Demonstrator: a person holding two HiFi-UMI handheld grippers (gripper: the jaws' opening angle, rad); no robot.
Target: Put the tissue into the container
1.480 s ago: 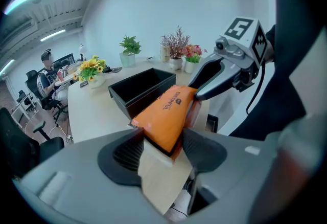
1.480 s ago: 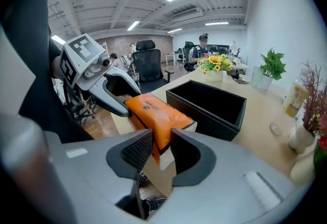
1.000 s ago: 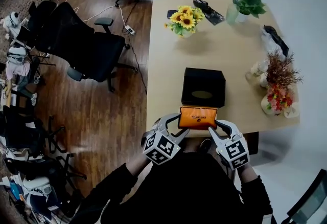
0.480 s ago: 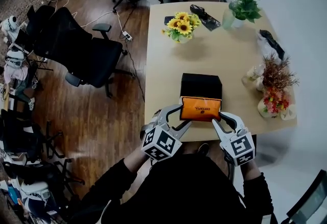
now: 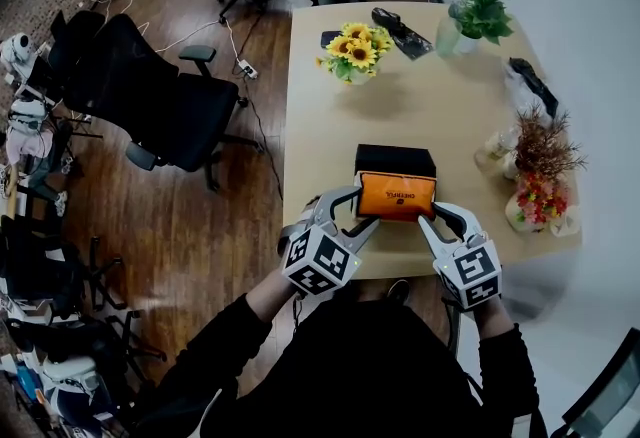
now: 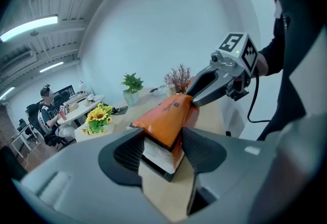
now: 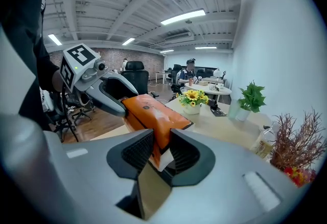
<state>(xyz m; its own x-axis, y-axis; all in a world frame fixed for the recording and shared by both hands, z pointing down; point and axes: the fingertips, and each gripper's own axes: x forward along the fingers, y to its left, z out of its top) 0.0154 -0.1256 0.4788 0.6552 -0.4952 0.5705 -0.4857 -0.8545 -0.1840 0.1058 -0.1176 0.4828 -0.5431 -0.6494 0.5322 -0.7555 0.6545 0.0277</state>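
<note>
An orange tissue pack (image 5: 396, 196) hangs level between my two grippers, over the near half of the black container (image 5: 394, 160) on the tan table (image 5: 320, 126). My left gripper (image 5: 362, 216) is shut on the pack's left end, where white tissue (image 6: 153, 149) shows at the pack's (image 6: 171, 115) end between the left gripper's (image 6: 161, 149) pads. My right gripper (image 5: 432, 216) is shut on the right end. In the right gripper view the pack (image 7: 153, 113) runs from the right gripper (image 7: 159, 152) toward the left gripper (image 7: 110, 97). The container's top opening is hidden by the pack.
A sunflower vase (image 5: 356, 48), a potted plant (image 5: 478, 8) and a dark object (image 5: 405, 34) stand at the table's far end. Dried and red flowers (image 5: 540, 176) line the right edge. Black office chairs (image 5: 150, 86) stand on the wood floor at left.
Both grippers carried the tissue pack away from the table's near edge, forward until it overlaps the black container. The grips have not changed.
</note>
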